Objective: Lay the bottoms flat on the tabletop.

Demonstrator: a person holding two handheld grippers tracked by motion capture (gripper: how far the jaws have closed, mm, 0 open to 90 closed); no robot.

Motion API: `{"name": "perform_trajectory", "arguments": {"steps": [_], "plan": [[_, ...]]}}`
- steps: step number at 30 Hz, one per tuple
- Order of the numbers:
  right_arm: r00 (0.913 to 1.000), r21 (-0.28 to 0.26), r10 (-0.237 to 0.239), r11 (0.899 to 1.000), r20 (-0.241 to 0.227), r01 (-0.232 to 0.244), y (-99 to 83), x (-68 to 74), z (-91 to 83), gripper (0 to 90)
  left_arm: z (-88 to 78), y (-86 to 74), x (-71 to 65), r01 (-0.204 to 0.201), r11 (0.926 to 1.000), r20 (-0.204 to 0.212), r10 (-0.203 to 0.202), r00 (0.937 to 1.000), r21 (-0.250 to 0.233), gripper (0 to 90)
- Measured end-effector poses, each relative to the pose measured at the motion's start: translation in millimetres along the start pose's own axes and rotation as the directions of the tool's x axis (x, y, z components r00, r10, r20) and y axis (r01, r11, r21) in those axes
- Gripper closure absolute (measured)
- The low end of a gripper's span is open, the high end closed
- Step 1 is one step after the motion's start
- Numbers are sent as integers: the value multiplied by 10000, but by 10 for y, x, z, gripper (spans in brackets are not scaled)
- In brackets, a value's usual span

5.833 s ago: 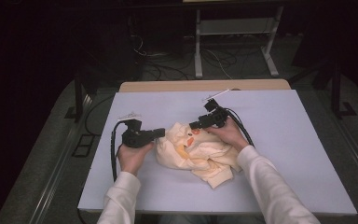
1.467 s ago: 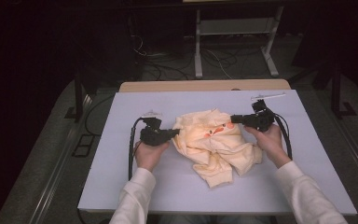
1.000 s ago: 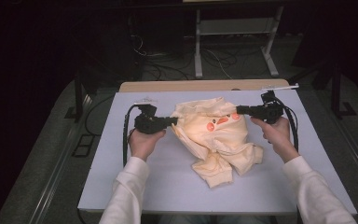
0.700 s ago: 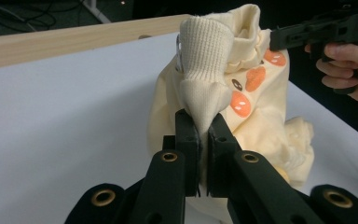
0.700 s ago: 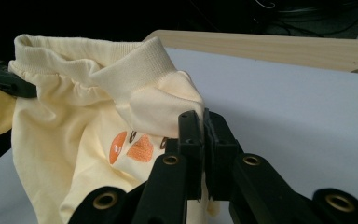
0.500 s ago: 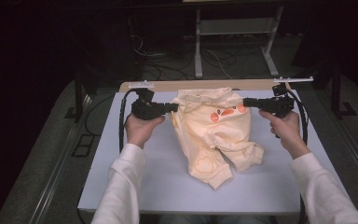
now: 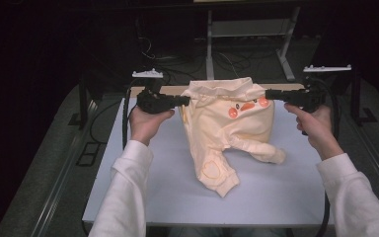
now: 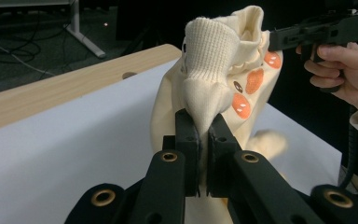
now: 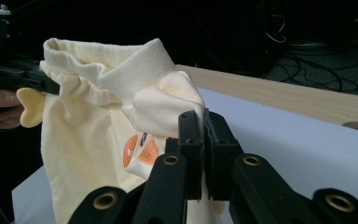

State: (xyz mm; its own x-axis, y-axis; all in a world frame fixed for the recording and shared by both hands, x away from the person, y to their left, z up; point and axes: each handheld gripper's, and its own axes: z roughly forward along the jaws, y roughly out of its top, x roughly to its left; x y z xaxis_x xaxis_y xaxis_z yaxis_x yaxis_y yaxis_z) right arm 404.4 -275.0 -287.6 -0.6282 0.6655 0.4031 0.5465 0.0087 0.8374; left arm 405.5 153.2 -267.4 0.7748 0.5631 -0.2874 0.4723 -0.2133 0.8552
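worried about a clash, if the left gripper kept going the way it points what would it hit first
The garment it already clamps: the left gripper points across at the right gripper, with the stretched cloth between them. Past the cloth, the right gripper would likely come next, though depth is hard to judge.

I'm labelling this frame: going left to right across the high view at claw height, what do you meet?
Left hand → left claw → cream baby garment with orange duck face → right claw → right hand.
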Motion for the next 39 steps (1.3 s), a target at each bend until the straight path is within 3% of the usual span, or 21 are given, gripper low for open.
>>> {"name": "perform_trajectory", "arguments": {"steps": [8,11,16,22,25,29,33,34,37,39], "plan": [[9997,-314,-88,9995,-223,81,123,64,-131,857,-89,192,-98,-364,9993,329,361,9988,69,845],[9991,-470,-83,9989,-411,64,156,98,-202,856,-133,236,-109,-258,9997,740,260,9969,-30,845],[9974,-622,-62,9981,-714,18,193,181,-346,857,-186,268,-167,-294,9996,1275,285,9914,51,845],[9957,-597,-160,9982,-913,106,209,298,-500,856,-236,332,-237,-340,9990,1616,288,9864,296,845],[9950,-617,-177,9980,-982,117,223,342,-543,856,-285,395,-286,-88,9992,2127,3,9771,386,846],[9940,-735,-277,9971,-1060,199,242,405,-609,856,-344,484,-352,-511,9954,2089,331,9774,813,846],[9963,-589,-256,9980,-822,208,247,366,-531,856,-246,489,-212,-475,9908,1957,219,9804,1269,843],[9970,-498,-258,9985,-723,222,244,336,-485,856,-202,486,-145,-492,9889,1877,223,9820,1402,842],[9992,-268,-163,9995,-361,153,237,216,-310,856,-28,473,109,-86,9824,1835,-263,9827,1867,841],[9996,-78,133,9999,-265,-135,235,100,-179,856,95,455,278,15,9790,1920,-416,9805,2040,841]]}}
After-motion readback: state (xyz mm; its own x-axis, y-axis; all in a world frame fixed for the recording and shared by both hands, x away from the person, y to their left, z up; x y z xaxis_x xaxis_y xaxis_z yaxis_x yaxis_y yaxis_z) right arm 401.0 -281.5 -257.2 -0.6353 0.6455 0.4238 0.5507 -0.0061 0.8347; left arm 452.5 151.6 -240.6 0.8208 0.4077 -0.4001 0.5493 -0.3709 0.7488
